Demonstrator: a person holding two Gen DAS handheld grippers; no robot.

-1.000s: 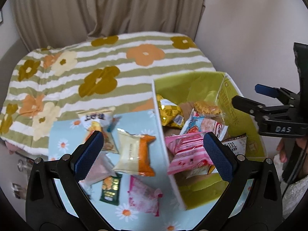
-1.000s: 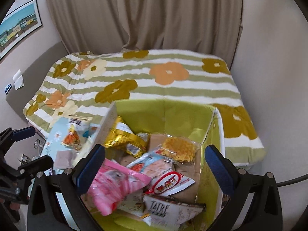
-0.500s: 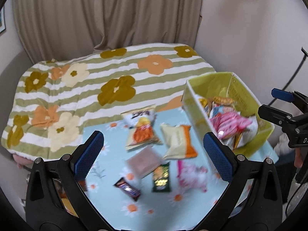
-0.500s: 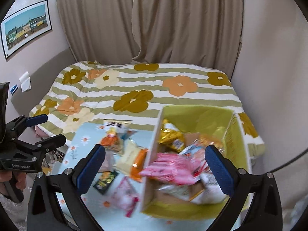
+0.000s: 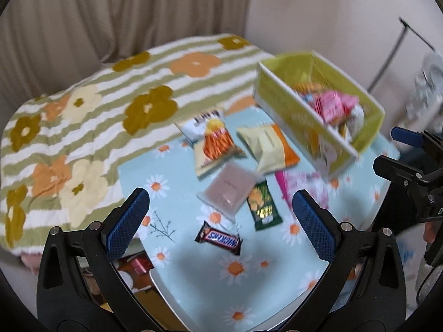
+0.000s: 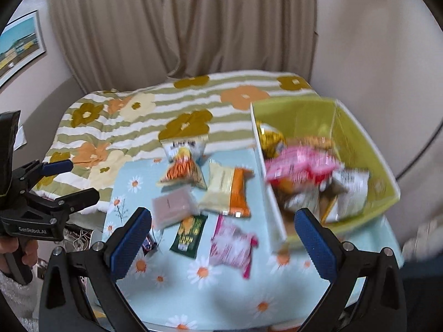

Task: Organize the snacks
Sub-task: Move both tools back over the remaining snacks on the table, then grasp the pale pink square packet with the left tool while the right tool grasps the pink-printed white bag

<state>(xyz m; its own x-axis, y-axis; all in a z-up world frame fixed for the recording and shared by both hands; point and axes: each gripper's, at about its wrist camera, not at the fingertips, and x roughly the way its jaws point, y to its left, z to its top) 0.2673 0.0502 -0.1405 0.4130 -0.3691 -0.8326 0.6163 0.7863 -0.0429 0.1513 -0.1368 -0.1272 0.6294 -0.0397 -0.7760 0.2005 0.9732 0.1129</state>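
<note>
- My left gripper (image 5: 220, 221) has its blue-padded fingers (image 5: 127, 222) spread wide and empty above the light-blue daisy-print desk (image 5: 249, 276); my right gripper (image 6: 221, 238) is spread just as wide, holding nothing.
- Between the left fingers lies a brown chocolate bar reading "SNICKERS" (image 5: 218, 238), the one label I read clearly.
- Beyond it are a dark green snack packet (image 5: 263, 207), a dull pink flat pouch (image 5: 227, 191), a cream-and-orange wrapper (image 5: 270, 146) and a white-and-orange chip bag (image 5: 211, 141); their print is blurred.
- Ahead and right of the left fingers, the yellow-green open storage box (image 5: 290, 116) holds several packets, pink ones on top, and reaches near the desk's right edge.
- A pink-and-white snack bag (image 6: 232, 246) lies between the right fingers, just beside the box.
- Bare cloth stays free nearest both grippers.
- The other tool's body reads "GenRobot.AI".
</note>
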